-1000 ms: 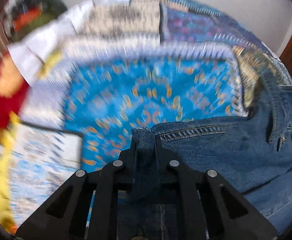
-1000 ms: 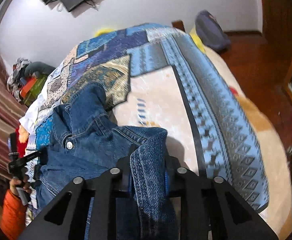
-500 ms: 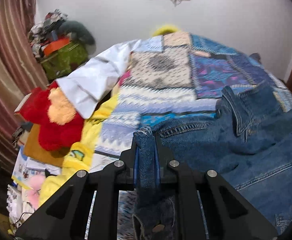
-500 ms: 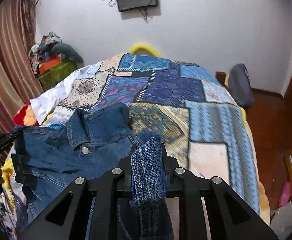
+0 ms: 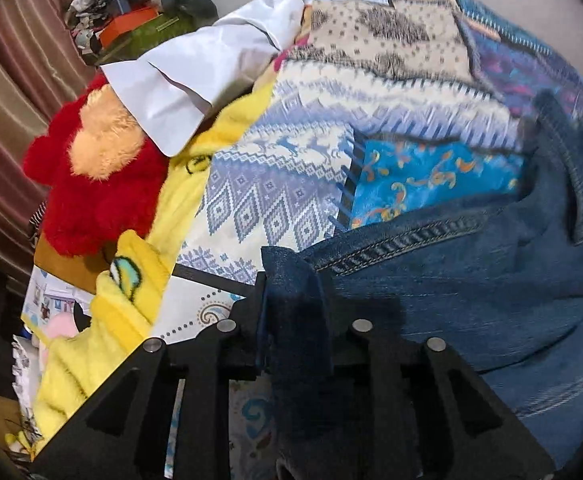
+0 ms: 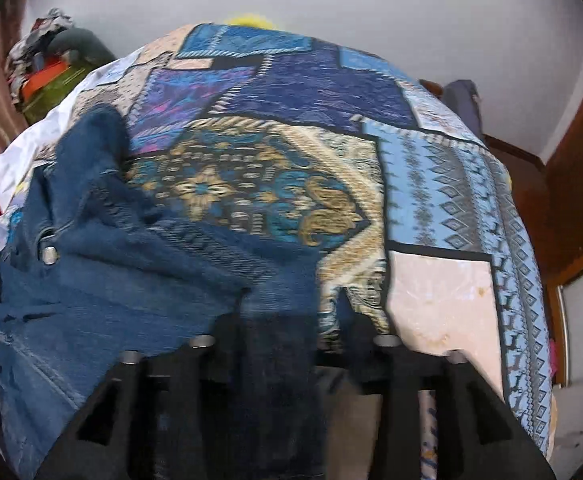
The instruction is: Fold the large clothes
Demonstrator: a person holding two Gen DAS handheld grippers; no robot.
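Since half a second ago, both your grippers have dropped closer to the bed [image 6: 443, 184], and the denim jacket [image 5: 471, 292] now lies lower across the patchwork quilt [image 5: 291, 184] rather than hanging lifted.

Item, left gripper [image 5: 293, 300]: your jaws are clenched on a bunched fold of the jacket's hem edge; denim fills the gap between them and trails down toward the camera.

Item, right gripper [image 6: 281, 320]: your jaws grasp another fold of the same jacket; the view is motion-blurred, but cloth sits between them.

Item, denim jacket: spread over the near left part of the quilt in the right wrist view, collar [image 6: 91, 148] raised, one metal button [image 6: 49, 255] showing.

Item, surroundings: red plush toy [image 5: 99, 184] beside the bed, with a yellow plush item [image 5: 127, 292] near it; white sheet [image 5: 195, 76] draped at the quilt's far left edge; clutter pile [image 5: 131, 20] against the wall; striped curtain [image 5: 7, 80] at left.
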